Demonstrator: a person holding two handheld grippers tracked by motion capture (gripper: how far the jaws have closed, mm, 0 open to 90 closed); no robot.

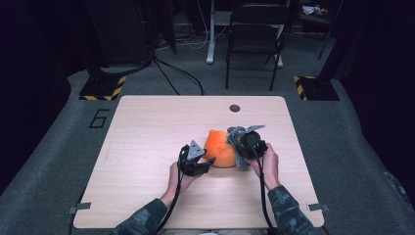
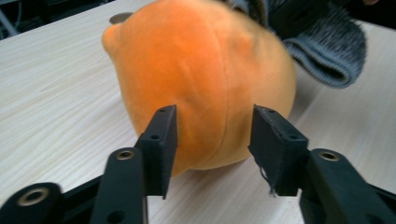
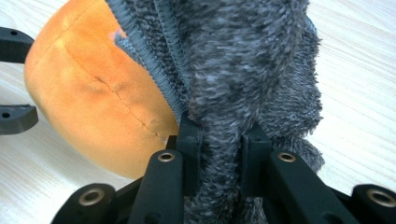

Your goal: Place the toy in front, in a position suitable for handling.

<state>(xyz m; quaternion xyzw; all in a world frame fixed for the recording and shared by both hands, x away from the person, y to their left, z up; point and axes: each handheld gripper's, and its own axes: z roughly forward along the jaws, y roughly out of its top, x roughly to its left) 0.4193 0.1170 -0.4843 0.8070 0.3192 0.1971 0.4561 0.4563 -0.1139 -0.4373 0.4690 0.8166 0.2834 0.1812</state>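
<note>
From the high view, the left tongs (image 1: 208, 164) sit at the near left flank of an orange plush toy (image 1: 218, 148) on the pale wooden surface (image 1: 147, 147); the right tongs (image 1: 238, 147) stand just beyond the toy's other side, with grey fuzzy cloth (image 1: 240, 160) hanging beneath them; both hands come in from the near edge, and the toy lies between the two tongs.

In the left gripper view, the left tongs (image 2: 215, 135) stand partly open, their two black jaws set apart with the orange plush toy (image 2: 201, 79) straight ahead and bulging toward the gap; whether the pads touch its skin I cannot tell, but they do not squeeze it; the grey fuzzy cloth (image 2: 327, 51) lies past the toy, up and to the right, draped against its far side; the toy rests on the surface (image 2: 56, 93).

In the right gripper view, the right tongs (image 3: 219, 149) are clamped on a thick fold of the grey fuzzy cloth (image 3: 243, 70), which rises between the jaws; the orange plush toy (image 3: 93, 102) lies just left of them, touching the cloth; the left tongs (image 3: 14, 81) show at the toy's far left edge.
</note>
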